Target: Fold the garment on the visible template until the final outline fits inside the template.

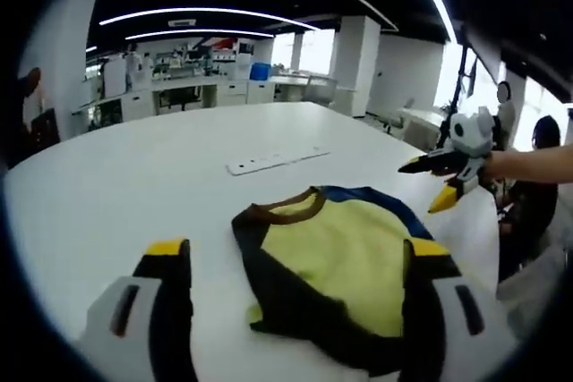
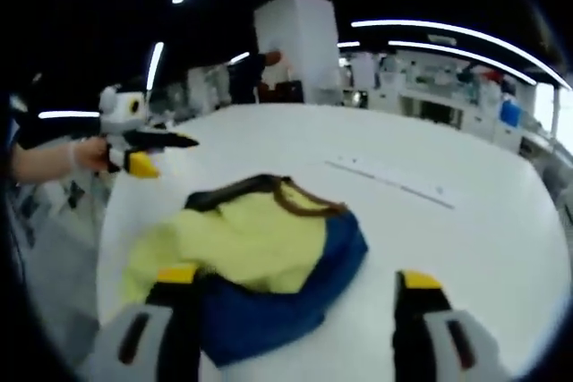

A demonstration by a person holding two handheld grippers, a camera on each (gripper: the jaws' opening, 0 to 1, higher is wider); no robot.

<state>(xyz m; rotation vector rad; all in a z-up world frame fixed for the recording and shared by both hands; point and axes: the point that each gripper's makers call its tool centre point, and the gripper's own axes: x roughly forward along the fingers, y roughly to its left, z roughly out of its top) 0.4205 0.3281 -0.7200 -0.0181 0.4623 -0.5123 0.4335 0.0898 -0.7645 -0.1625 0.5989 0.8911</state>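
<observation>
Garment (image 1: 345, 266), crumpled on the white bench (image 1: 134, 176), is flanked by left gripper (image 1: 295, 261) and right gripper (image 2: 295, 288), jaws wide and empty, presumably poised for grasping opposite edges.

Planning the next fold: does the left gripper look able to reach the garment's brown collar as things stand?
Probably yes. The left gripper is open above the garment, and the brown collar lies exposed just ahead, nothing lying over it.
</observation>
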